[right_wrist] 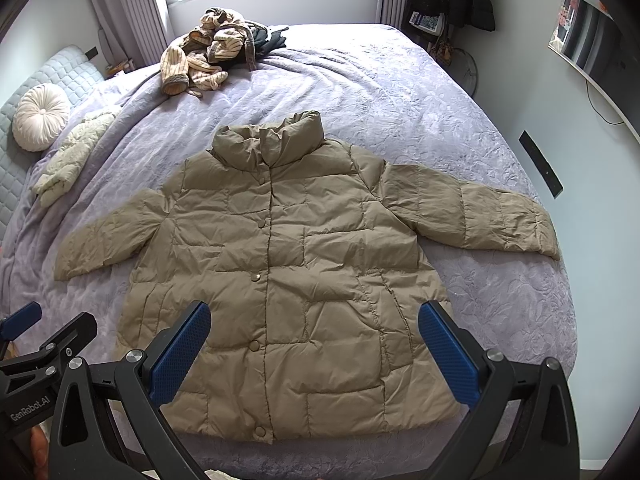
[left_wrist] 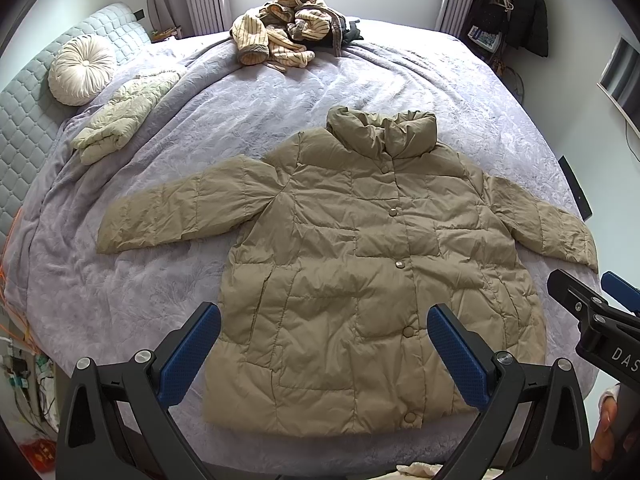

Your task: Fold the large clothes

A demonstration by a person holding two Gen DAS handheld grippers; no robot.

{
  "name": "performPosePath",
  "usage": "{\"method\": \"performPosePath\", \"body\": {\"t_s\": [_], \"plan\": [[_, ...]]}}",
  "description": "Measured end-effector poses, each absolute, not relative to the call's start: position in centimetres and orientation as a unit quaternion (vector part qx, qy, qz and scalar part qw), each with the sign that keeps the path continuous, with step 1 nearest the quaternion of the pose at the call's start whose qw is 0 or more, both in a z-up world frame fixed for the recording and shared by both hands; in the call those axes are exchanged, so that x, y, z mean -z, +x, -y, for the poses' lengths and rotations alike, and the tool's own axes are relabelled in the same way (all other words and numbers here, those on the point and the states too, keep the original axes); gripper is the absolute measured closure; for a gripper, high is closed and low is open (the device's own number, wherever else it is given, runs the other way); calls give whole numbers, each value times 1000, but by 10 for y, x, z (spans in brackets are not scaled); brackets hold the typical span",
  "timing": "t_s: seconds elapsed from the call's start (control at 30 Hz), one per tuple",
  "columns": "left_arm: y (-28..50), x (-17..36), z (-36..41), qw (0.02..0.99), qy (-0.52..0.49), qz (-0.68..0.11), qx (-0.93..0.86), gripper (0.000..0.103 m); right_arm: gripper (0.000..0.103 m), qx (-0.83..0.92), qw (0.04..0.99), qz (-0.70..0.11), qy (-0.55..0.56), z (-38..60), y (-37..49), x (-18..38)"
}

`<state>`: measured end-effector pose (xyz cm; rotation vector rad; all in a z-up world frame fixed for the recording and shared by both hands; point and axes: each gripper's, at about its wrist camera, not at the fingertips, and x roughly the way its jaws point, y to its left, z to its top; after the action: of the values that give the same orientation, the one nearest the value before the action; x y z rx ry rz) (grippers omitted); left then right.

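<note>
**Jacket Spread Flat, Both Grippers Empty**

While the khaki puffer jacket point(left_wrist: 360, 264) lies front-up on the lavender bedspread point(left_wrist: 160, 280), no fold is yet made. Its snap placket is closed, its collar point(left_wrist: 382, 130) points to the far side, and its hem lies at the near edge of the bed. Both sleeves are spread outward: the left sleeve point(left_wrist: 172, 212) and the right sleeve point(right_wrist: 472, 208) each rest flat, apart from the body. This layout exposes every edge for folding.

The left gripper point(left_wrist: 324, 352) hovers above the hem with its jaws wide apart, holding nothing. The right gripper point(right_wrist: 314, 350) hovers likewise, spread wide and empty. Both are poised at the near side, probably to allow a reach to either sleeve.

A striped garment heap point(left_wrist: 280, 28) lies at the far edge. A pale green quilted garment point(left_wrist: 120, 120) and a round cushion point(left_wrist: 82, 69) lie far left, well apart from the jacket, leaving the work area unobstructed.
</note>
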<state>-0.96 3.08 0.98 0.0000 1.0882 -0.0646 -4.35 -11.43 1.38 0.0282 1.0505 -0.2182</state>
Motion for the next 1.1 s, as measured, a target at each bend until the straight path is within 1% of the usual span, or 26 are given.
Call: {"method": "performPosePath", "body": {"t_s": [0.5, 0.63, 0.8, 1.0, 1.1], "plan": [[-17, 0, -48, 852, -5, -522, 28, 0, 0, 101, 858, -504, 13, 109, -44, -11], [-4, -1, -59, 847, -11, -531, 28, 0, 0, 98, 854, -510, 14, 102, -44, -6], [6, 10, -84, 837, -24, -546, 24, 0, 0, 76, 843, -532, 30, 85, -25, 8], [24, 31, -124, 826, -35, -563, 15, 0, 0, 52, 811, -580, 55, 59, -2, 40], [35, 47, -147, 819, -42, -572, 8, 0, 0, 43, 801, -592, 69, 46, 9, 55]]}}
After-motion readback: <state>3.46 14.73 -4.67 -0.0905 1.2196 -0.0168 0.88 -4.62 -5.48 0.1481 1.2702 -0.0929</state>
